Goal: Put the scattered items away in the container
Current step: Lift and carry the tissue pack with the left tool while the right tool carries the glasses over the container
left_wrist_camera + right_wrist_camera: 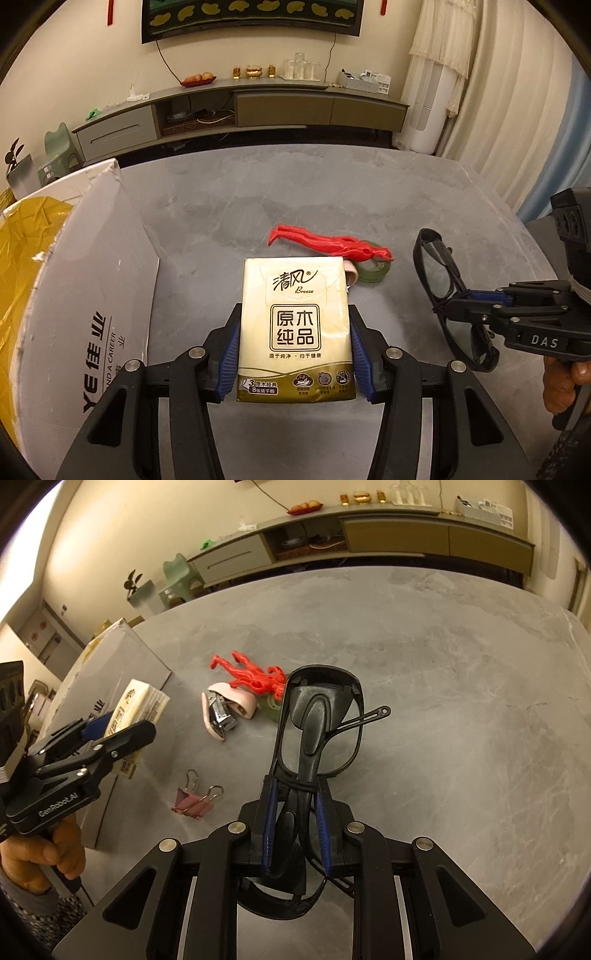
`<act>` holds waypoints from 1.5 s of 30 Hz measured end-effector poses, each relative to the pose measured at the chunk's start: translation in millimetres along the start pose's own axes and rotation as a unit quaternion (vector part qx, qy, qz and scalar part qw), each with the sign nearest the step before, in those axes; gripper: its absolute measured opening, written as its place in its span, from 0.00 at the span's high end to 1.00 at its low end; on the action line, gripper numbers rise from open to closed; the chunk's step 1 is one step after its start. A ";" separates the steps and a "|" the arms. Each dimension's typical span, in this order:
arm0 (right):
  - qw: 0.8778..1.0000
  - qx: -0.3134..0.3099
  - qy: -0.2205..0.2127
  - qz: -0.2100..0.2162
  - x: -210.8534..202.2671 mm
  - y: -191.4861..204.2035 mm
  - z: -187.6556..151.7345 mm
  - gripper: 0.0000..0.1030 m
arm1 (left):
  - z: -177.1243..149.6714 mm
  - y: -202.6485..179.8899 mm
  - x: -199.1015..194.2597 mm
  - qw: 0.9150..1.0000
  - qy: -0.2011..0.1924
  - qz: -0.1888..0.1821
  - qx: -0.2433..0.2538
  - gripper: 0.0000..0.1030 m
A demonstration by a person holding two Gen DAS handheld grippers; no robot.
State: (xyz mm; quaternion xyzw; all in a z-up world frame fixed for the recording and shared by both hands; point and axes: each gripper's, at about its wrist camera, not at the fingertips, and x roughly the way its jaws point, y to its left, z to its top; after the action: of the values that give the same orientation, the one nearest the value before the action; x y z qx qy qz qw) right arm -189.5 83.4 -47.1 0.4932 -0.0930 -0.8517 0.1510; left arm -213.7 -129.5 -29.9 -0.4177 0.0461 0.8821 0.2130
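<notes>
- My left hand-held gripper (293,350) pinches the tissue pack (295,325) by its soft sides just beside the cardboard box (85,295); I judge it could slip or buckle there.
- My right hand-held gripper (297,830) clamps the folded black glasses (317,716); the loose temple could snag on the box rim.
- Red figure (255,674), stapler (225,710), tape roll (373,271) and binder clip (194,801) lie on the grey marbled counter (443,701).
- Behind: TV cabinet (258,107), curtains (517,92).

Open bench (461,686) to the right, clutter at centre

Cardboard box (110,657) walls off the left; red figure (251,672), stapler (225,709) and binder clip (194,801) crowd mid-bench.
</notes>
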 end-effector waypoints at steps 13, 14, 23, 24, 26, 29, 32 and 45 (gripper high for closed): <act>1.000 -0.015 -0.019 0.010 -23.6 18.0 -8.7 0.80 | 1.9 -6.7 -49.0 0.999 -0.043 -0.025 -0.005 0.49; 1.000 -0.016 -0.020 0.010 -24.5 20.4 -9.1 0.80 | 1.5 -7.3 -52.1 0.999 -0.044 -0.025 -0.005 0.49; 0.999 -0.029 -0.037 0.022 -41.4 50.0 -7.6 0.80 | 2.6 -5.3 -72.7 0.998 -0.059 -0.027 -0.008 0.49; 0.999 -0.031 -0.039 0.022 -43.4 54.8 -7.6 0.80 | 2.2 -4.3 -75.0 0.998 -0.061 -0.027 -0.008 0.49; 0.998 -0.034 -0.042 0.023 -45.9 62.7 -7.8 0.80 | 0.9 -2.1 -80.5 0.997 -0.065 -0.028 -0.010 0.49; 0.998 -0.040 -0.045 0.024 -49.0 75.5 -8.1 0.80 | -0.2 5.1 -89.9 0.997 -0.071 -0.029 -0.016 0.49; 0.997 -0.047 -0.048 0.024 -50.9 89.6 -9.4 0.80 | -0.8 12.7 -101.3 0.996 -0.080 -0.030 -0.022 0.49; 0.995 -0.072 -0.070 0.021 -59.0 152.0 -12.8 0.80 | -6.5 52.9 -148.6 0.991 -0.118 -0.036 -0.052 0.49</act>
State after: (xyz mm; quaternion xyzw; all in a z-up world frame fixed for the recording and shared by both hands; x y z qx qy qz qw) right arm -125.6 -38.6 41.1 0.4185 -0.0525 -0.8851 0.1971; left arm -147.7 -229.2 73.2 -0.3226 -0.0407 0.9180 0.2269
